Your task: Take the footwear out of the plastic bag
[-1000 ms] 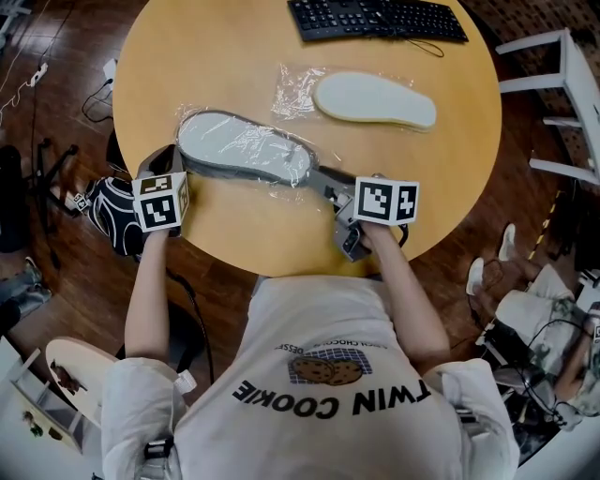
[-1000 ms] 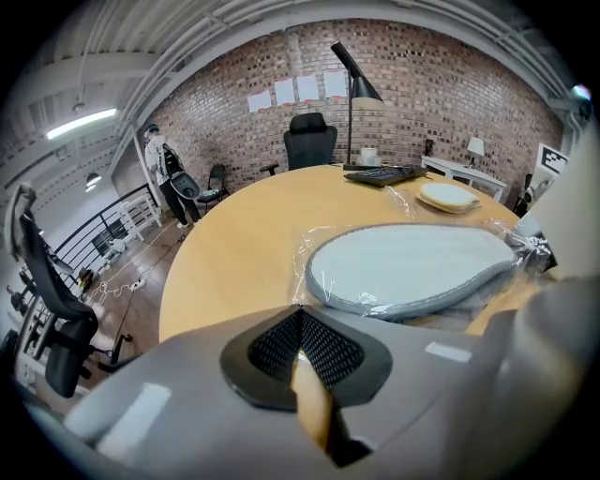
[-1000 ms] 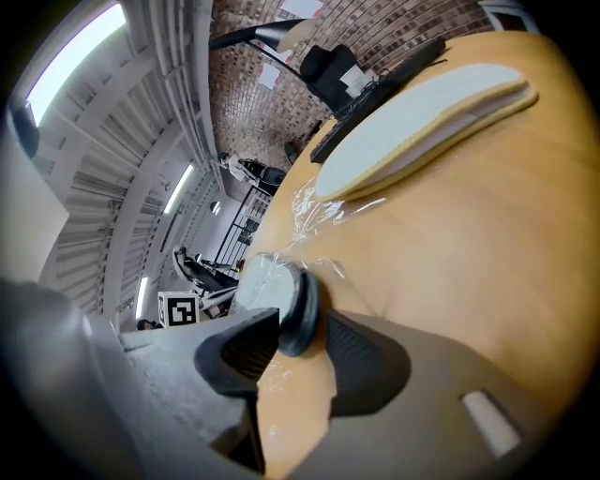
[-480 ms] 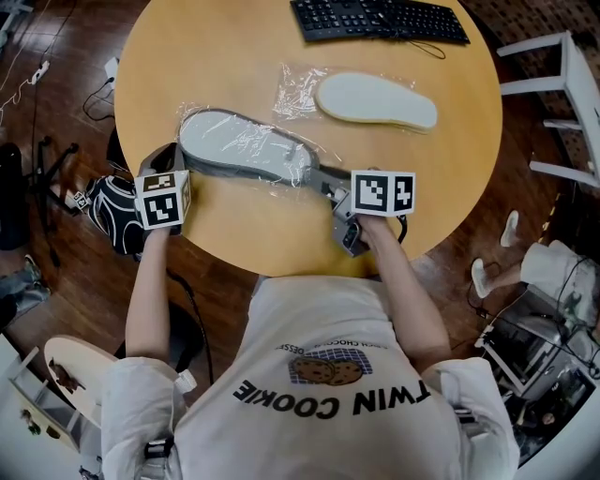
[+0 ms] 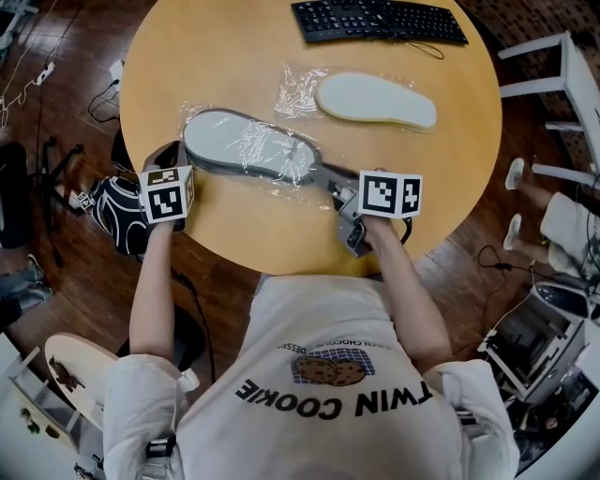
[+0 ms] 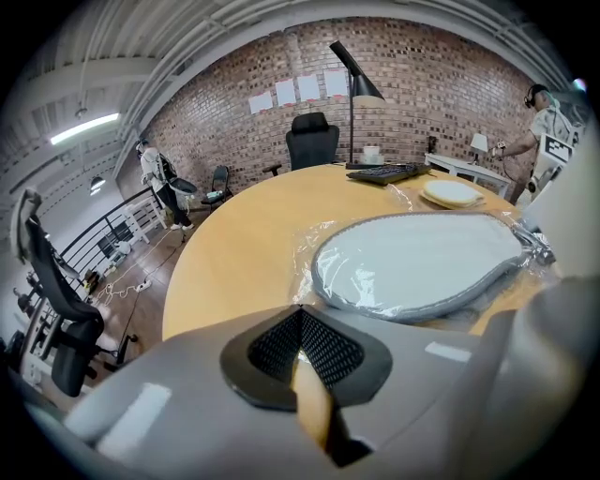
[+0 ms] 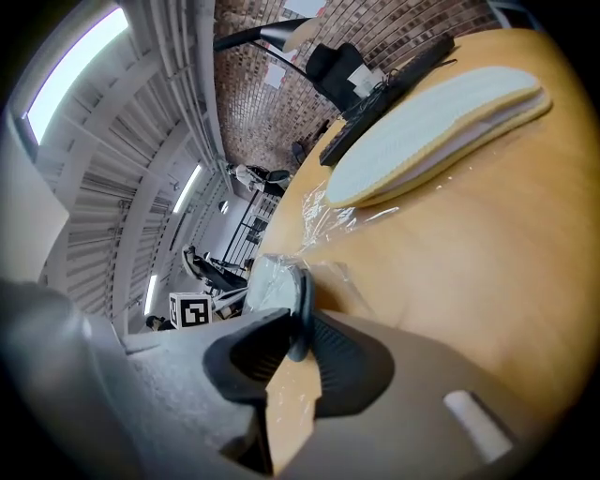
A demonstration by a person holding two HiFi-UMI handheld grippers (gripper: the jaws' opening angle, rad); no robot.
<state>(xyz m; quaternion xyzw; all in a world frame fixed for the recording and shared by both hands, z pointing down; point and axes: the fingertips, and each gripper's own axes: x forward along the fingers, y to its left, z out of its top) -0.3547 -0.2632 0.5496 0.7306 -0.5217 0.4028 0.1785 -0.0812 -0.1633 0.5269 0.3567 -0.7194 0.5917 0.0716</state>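
R gripper (image 5: 333, 185) just closed, clamped on bagged slipper (image 5: 246, 145) end. L gripper (image 5: 167, 157) jaws together, beside other end at bench (image 5: 234, 56) edge. 2nd slipper (image 5: 375, 100), keyboard (image 5: 378, 19) beyond.

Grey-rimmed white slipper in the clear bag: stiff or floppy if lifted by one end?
The grey-rimmed white slipper looks thin and flat, so probably light and a bit floppy, likely sagging if lifted by one end. Its clear plastic bag is loose and crinkled, so it may slip over the slipper.
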